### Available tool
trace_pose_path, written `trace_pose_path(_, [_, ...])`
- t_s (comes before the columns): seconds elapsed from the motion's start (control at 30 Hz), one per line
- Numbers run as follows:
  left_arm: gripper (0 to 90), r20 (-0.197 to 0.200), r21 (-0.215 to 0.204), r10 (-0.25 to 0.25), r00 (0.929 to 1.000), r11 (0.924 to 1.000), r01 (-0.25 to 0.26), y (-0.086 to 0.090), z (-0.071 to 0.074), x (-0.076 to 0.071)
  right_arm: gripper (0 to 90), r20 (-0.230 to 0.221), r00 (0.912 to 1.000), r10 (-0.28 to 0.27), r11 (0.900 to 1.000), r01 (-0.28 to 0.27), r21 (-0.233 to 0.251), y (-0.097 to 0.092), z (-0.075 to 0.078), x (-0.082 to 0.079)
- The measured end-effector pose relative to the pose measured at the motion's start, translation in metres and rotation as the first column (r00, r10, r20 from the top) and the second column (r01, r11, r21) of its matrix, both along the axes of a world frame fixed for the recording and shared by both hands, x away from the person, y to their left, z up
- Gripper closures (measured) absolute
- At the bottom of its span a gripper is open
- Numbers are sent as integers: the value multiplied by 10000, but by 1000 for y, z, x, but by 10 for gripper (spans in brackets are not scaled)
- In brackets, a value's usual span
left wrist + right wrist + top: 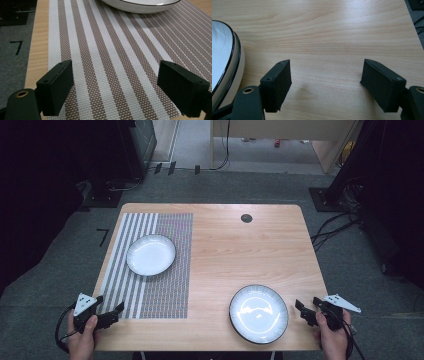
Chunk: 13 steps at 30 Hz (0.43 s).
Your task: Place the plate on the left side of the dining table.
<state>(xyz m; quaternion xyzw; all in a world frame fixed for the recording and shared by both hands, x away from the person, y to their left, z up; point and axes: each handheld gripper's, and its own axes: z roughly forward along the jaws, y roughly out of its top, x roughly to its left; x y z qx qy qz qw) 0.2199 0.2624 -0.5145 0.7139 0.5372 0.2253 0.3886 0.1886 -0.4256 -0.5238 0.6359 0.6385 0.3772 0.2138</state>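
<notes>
Wooden table (225, 250), rounded corners, grey carpet (60, 265) all round. Striped mat (165, 285) over the left part, its left border just inside the table's left edge, its near border just short of the front edge. Small dark disc (246, 218) near the far edge, well apart from everything else.

Two white plates with dark rims. One plate (151, 254) on the mat, toward its far half; in the left gripper view its rim (140, 6) at the top, open mat between it and the jaws. Other plate (258, 313) on bare wood at the front right, its near rim close to the front edge, with a strip of wood between its right rim and the table's right edge.

Left gripper (111, 311) held low at the front left corner, over the near left corner of the mat; jaws spread wide, nothing between them but striped weave (112, 82). Right gripper (306, 307) at the front right corner, just right of the near plate, apart from it; jaws spread wide, only bare wood (325, 82) between them, the plate's rim (235, 57) outside the left jaw and not touching it.

Widest free room: the bare wood across the middle and far right of the table, between the two plates and beyond.
</notes>
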Motion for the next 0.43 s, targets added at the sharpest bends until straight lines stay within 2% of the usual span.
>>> trace_pose_path(0.13, [137, -199, 65, -26, 9998, 10000, 27, 0, -1, 1, 203, -72, 9999, 148, 9990, -150, -418, 4, 0, 1])
trace_pose_path(0.2, [136, -273, 60, -18, 9996, 10000, 20, 0, -1, 2, 176, -152, 9996, 228, 9965, -240, -800, 9, 0, 2])
trace_pose_path(0.33, [136, -331, 32, -12, 9995, 10000, 13, 0, -1, 2, 138, -392, 9985, 377, 9823, -443, -1821, 20, -1, 4])
trace_pose_path(0.43, [136, -322, -1, -21, 9995, 10000, 21, 0, -1, 2, 137, -389, 9985, 380, 9826, -444, -1806, 19, -1, 4])
